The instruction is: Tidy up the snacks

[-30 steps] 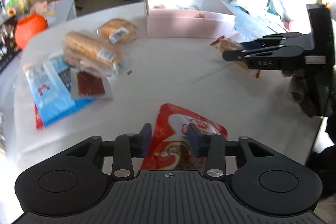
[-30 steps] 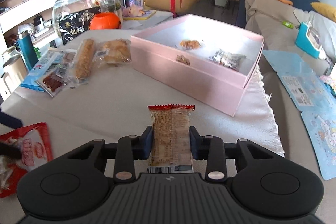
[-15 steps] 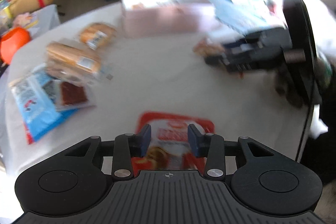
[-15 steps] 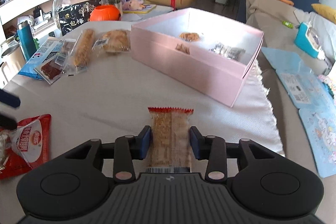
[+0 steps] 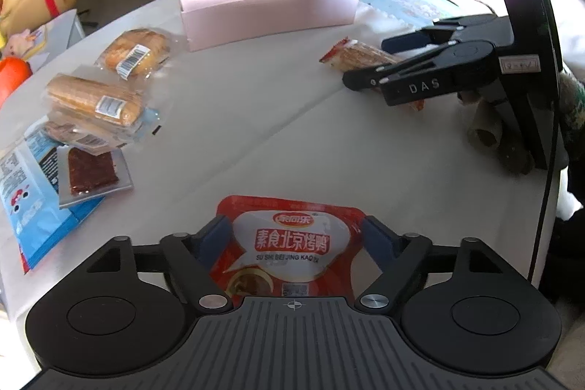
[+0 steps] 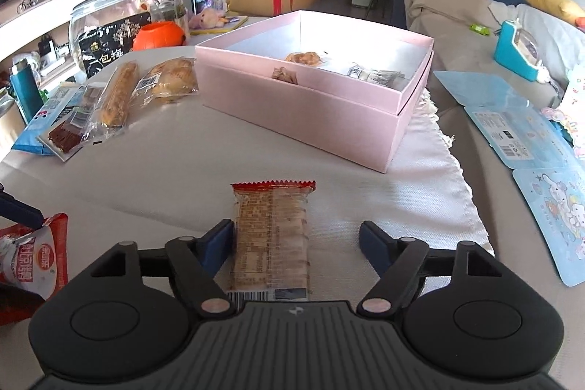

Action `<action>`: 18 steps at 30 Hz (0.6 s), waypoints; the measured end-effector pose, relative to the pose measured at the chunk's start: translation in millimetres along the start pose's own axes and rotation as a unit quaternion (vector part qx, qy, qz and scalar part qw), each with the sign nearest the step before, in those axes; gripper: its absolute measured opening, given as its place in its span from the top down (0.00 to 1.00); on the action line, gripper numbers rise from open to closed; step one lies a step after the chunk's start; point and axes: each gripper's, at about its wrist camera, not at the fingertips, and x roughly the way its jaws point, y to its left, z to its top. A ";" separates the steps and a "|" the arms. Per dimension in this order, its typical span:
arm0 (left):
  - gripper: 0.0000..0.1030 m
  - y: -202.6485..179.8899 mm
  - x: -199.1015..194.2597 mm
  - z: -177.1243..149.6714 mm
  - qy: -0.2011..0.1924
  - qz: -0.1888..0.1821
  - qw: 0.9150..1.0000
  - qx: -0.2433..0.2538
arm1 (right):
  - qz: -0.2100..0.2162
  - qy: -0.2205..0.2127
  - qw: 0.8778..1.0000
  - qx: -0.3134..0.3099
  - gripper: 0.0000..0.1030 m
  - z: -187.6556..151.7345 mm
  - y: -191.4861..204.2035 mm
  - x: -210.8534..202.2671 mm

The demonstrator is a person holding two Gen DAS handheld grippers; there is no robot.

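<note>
Closest to me, the left gripper point(image 5: 294, 236) has its blue-padded jaws spread wide on either side of a glossy red foil snack pouch with white lettering point(image 5: 292, 247), which lies flat on the pale tablecloth point(image 5: 278, 119). The pads seem to just brush the pouch's edges without pinching it.

To the right, the right gripper point(image 6: 296, 242) is likewise apart: its left pad sits against a clear-wrapped brown wafer bar with a red crimped end point(image 6: 272, 236), while the right pad stands off with bare cloth between.

Further out on the left are a clear packet of dark red dried meat point(image 5: 93, 169), a long golden bread stick in plastic point(image 5: 97, 99) and a round bun in clear wrap point(image 5: 135, 52).

Beyond them all stands the open pink cardboard box point(image 6: 292, 119), a few small snacks already inside.

The risk, as I judge it, is that a slick flat pouch buckles or squirts free when squeezed edge-on — and the wafer, off-centre, could swivel or crack as the far pad closes.
</note>
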 end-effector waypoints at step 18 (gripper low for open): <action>0.05 49.2 11.7 3.9 -0.022 0.022 0.997 -0.077 | -0.006 -0.006 1.000 0.006 0.22 -3.0 0.4 -1.4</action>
